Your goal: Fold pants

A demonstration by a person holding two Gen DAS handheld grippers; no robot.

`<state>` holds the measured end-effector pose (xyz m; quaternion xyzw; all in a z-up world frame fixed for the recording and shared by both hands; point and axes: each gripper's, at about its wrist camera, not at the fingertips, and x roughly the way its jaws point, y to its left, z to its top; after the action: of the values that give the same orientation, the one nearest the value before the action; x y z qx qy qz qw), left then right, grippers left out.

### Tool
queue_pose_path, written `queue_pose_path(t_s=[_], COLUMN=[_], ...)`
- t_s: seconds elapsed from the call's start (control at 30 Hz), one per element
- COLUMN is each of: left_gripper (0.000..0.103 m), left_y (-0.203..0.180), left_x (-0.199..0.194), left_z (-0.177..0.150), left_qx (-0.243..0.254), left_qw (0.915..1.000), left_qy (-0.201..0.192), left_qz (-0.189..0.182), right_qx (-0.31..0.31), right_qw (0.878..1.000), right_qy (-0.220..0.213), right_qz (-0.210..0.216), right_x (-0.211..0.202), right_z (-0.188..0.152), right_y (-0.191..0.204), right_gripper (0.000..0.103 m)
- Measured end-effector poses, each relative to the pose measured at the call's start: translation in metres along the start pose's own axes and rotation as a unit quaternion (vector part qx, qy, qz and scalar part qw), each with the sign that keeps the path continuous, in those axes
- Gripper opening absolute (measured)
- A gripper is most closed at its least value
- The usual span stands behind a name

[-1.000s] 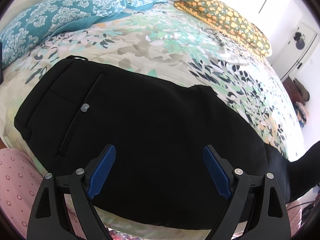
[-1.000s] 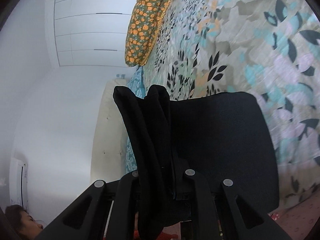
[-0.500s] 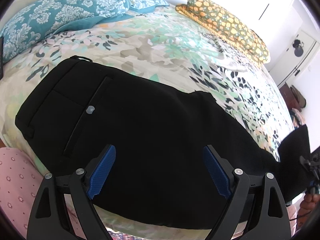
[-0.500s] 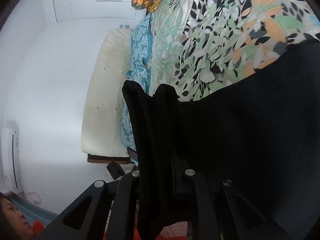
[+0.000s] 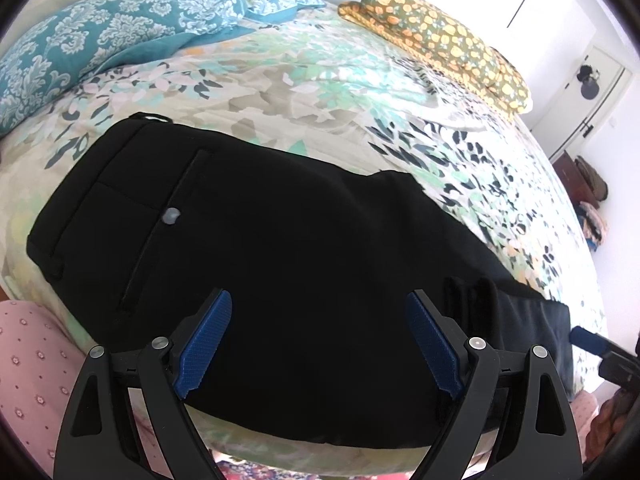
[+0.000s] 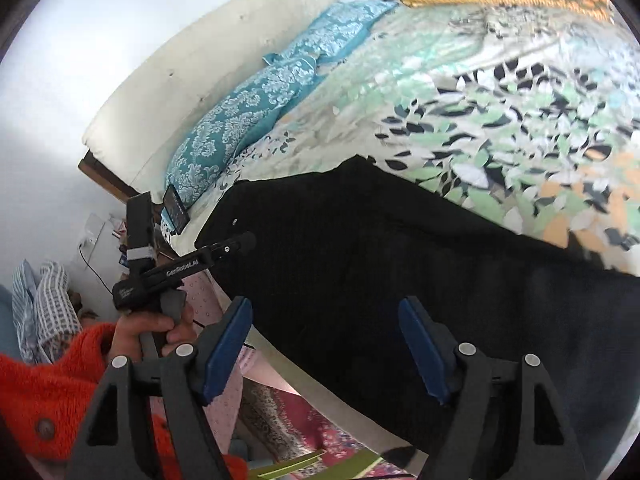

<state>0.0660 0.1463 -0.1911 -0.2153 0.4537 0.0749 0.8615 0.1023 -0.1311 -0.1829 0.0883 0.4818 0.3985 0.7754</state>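
Note:
Black pants (image 5: 300,240) lie flat on the floral bedspread (image 5: 320,92), waistband to the left, a grey back-pocket button (image 5: 171,216) facing up. The leg ends (image 5: 472,296) rest folded over on the pants at the right. My left gripper (image 5: 318,300) hangs open over the pants near the bed's front edge, nothing between its pads. My right gripper (image 6: 325,306) is opening, its blue pads apart above the pants (image 6: 380,248) and clear of the cloth. One of its blue pads (image 5: 586,338) shows at the right edge of the left wrist view.
Teal patterned pillows (image 5: 120,40) and an orange-patterned folded blanket (image 5: 440,40) lie at the far side of the bed. A phone (image 6: 176,208) leans at the bed's corner. A hand (image 6: 152,328) in an orange fleece sleeve holds the left tool. A patterned rug (image 6: 288,420) covers the floor below.
The right gripper swung across over the bed, rolled level, opened and let go of the bunched pant legs, which now lie on the pants. The left gripper stayed where it was.

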Motion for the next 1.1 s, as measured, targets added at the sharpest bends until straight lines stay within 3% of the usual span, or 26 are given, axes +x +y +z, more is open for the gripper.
queue_pose_path(t_s=[0.1, 0.17, 0.27, 0.4, 0.5, 0.67, 0.73, 0.77, 0.97, 1.1], left_gripper=[0.083, 0.075, 0.062, 0.036, 0.029, 0.027, 0.010, 0.008, 0.005, 0.005], left_y=[-0.015, -0.037, -0.077, -0.111, -0.119, -0.131, -0.135, -0.136, -0.119, -0.106], left_x=[0.000, 0.002, 0.006, 0.021, 0.033, 0.040, 0.044, 0.045, 0.013, 0.027], left_z=[-0.002, -0.008, -0.019, -0.028, -0.032, -0.046, -0.052, -0.054, -0.044, -0.048], left_qx=[0.014, 0.043, 0.119, 0.177, 0.185, 0.220, 0.229, 0.231, 0.205, 0.197], left_qw=[0.9978, 0.9897, 0.9773, 0.9686, 0.9674, 0.9593, 0.9571, 0.9573, 0.9682, 0.9696], left_qy=[0.012, 0.035, 0.059, 0.089, 0.111, 0.136, 0.141, 0.140, 0.099, 0.118], left_qz=[-0.064, -0.132, -0.165, -0.150, -0.132, -0.115, -0.108, -0.104, -0.105, -0.084], right_qx=[0.026, 0.065, 0.135, 0.169, 0.150, 0.138, 0.136, 0.135, 0.127, 0.161], right_qw=[0.998, 0.995, 0.985, 0.980, 0.983, 0.986, 0.986, 0.986, 0.983, 0.983], right_qy=[-0.028, -0.050, -0.083, -0.091, -0.096, -0.087, -0.088, -0.092, -0.120, -0.072], right_qz=[-0.048, -0.065, -0.065, -0.059, -0.053, -0.042, -0.041, -0.042, -0.060, -0.057], right_x=[-0.036, -0.057, -0.072, -0.080, -0.079, -0.067, -0.066, -0.067, -0.083, -0.061], right_z=[-0.025, -0.040, -0.060, -0.060, -0.053, -0.053, -0.052, -0.052, -0.054, -0.056], right_y=[-0.025, -0.035, -0.058, -0.071, -0.067, -0.059, -0.059, -0.058, -0.056, -0.072], right_gripper=[0.082, 0.082, 0.082, 0.082, 0.082, 0.082, 0.082, 0.082, 0.083, 0.085])
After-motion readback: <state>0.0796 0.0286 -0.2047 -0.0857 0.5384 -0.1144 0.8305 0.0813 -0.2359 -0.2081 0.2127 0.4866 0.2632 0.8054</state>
